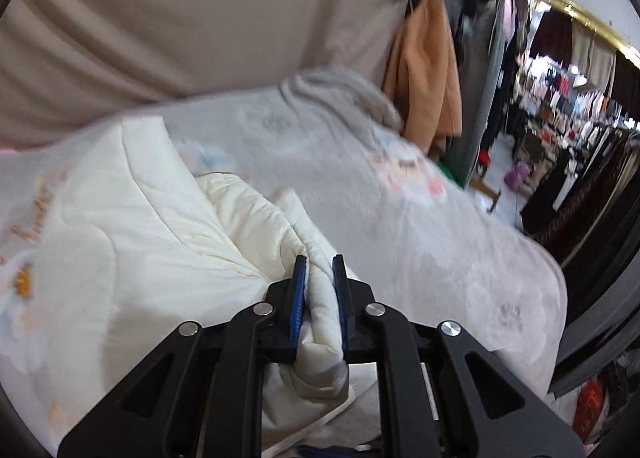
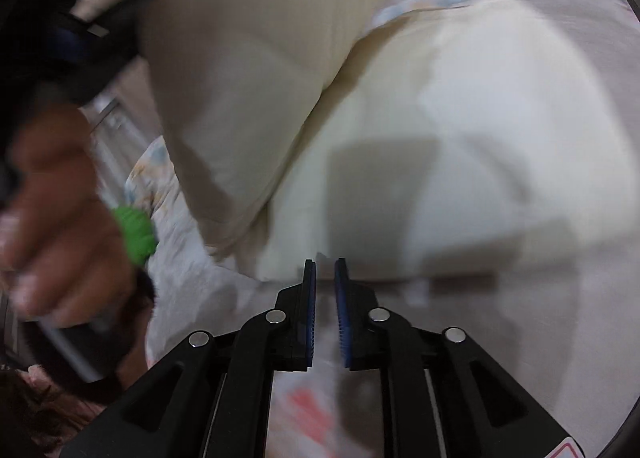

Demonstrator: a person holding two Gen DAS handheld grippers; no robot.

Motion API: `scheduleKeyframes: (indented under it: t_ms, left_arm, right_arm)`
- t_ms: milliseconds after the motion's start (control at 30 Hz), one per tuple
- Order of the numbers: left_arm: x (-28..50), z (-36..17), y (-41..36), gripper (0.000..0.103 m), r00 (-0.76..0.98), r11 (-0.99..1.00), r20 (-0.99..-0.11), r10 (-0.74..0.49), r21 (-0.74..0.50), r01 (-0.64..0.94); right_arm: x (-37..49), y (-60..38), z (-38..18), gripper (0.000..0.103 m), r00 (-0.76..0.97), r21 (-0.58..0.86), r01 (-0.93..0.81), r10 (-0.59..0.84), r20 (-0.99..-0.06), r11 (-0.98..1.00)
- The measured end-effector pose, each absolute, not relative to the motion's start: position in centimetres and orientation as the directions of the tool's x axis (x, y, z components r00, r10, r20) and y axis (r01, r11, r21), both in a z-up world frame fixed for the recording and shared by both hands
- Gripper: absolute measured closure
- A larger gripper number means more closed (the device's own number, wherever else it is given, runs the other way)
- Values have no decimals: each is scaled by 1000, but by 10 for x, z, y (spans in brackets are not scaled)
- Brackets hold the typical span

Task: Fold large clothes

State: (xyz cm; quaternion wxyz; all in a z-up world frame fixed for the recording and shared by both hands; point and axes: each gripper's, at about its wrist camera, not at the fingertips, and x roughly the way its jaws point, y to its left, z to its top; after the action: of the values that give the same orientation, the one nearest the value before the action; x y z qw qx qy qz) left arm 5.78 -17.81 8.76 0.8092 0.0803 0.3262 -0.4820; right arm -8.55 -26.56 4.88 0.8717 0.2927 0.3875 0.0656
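Cream padded garment [image 1: 168, 226] spread on a floral bed cover [image 1: 420, 226], a thick fold clamped in the left gripper [image 1: 321, 270], right gripper [image 2: 325, 272] slightly parted, apparently empty, just before the garment's edge.

- Between my left gripper's [image 1: 320, 270] jaws sat a cream padded garment [image 1: 160, 226], soft, matt, quilted.
- Beyond them, the printed bedsheet [image 1: 400, 218] looked smooth cloth.
- Gripper frames: matt black plastic, shiny metal pins.
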Motion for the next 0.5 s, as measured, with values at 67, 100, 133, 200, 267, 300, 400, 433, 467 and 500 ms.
scheduleKeyframes:
  t_ms: [67,100,133,200,267,300,400,433,467,500]
  left_arm:
    - [64,56,-195,91,276,521,-652,-707,-215,826]
    - [65,46,-200,90,261,522,-664,-700,-227,822]
    - [65,36,-202,90,249,522,-674,-696,-236,820]
    - [62,34,-198,85,238,521,-676,-697,-250,816]
    - [60,48,-183,80,213,498,-641,-738,-303,812]
    - [59,56,-175,70,207,488,-620,-757,-327,809]
    - [49,89,-131,34,229,473,-534,-814,-381,795]
    - [44,101,-108,31,257,478,-497,-829,-392,786]
    - [42,109,-94,29,277,483,-473,-836,-396,781]
    - [40,117,-78,28,299,490,-451,-841,-398,775]
  right_arm:
    - [-102,-282,54,90,713,543,159,284,-641,824]
    - [-109,-290,58,90,722,532,179,256,-642,828]
    - [-113,-296,61,90,730,527,193,238,-641,828]
    - [-121,-308,71,89,750,525,212,208,-628,824]
    - [-125,-316,84,86,773,517,221,174,-610,827]
    - [-125,-316,90,80,785,509,221,158,-599,832]
    - [-125,-319,116,56,832,481,212,101,-546,850]
    - [-123,-319,126,49,847,474,203,89,-523,857]
    - [-121,-321,134,45,859,469,190,86,-505,863]
    - [-120,-327,142,37,869,466,174,87,-487,867]
